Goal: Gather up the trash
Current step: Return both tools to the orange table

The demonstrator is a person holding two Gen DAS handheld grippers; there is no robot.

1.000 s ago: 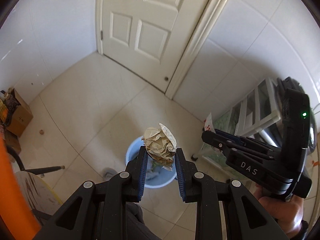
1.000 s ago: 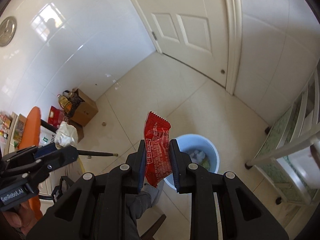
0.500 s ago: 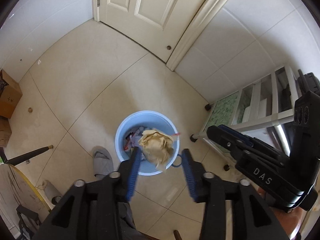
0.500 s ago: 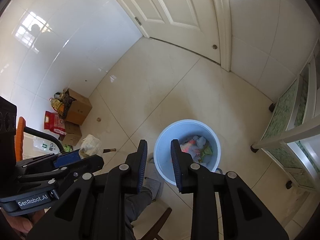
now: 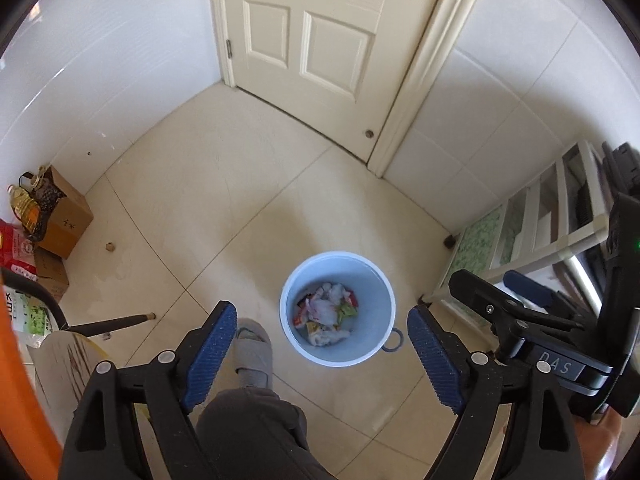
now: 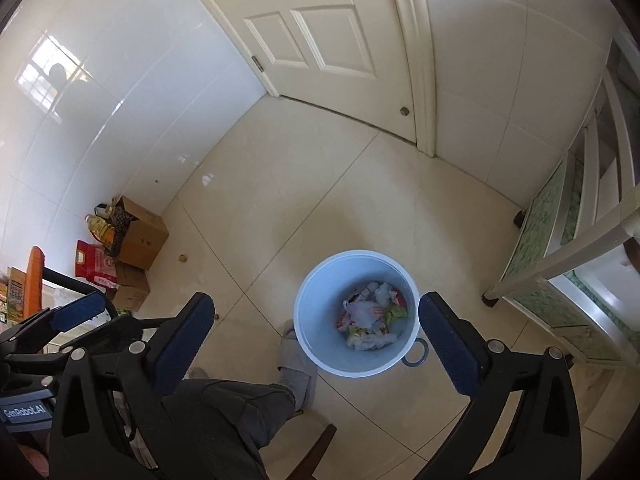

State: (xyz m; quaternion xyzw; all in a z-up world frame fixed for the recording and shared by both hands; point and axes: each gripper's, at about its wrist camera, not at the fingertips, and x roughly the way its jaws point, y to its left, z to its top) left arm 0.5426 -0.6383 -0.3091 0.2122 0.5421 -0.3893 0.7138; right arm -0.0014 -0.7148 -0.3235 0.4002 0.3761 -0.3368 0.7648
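Both of my tools hang over the round pale-blue plastic trash bin (image 5: 338,308) on the cream tiled floor (image 5: 224,184), pointing steeply down at it. My left gripper (image 5: 320,356) has its blue ribbed pads (image 5: 208,354) spread wide and still opening, with nothing between them; I see only floor and bin through the gap. My right gripper (image 6: 316,344) is likewise spread to its widest, jaws opening, nothing pinched; its dark pads (image 6: 182,344) frame the bin from either side in that view. Inside the bin lies a heap of crumpled trash (image 6: 372,320): white wads of paper or plastic, with red and green wrappers mixed in, settled on the bottom. Just beside the bin, on the side nearer me, a foot in a grey slipper (image 5: 252,356) stands on the tiles, with a dark trouser leg (image 5: 248,428) below it in the picture. A white panelled door (image 5: 312,40) closes the far corner, brown cardboard boxes (image 6: 142,240) sit against the tiled wall at left, and a white shelf rack (image 5: 540,220) stands at right
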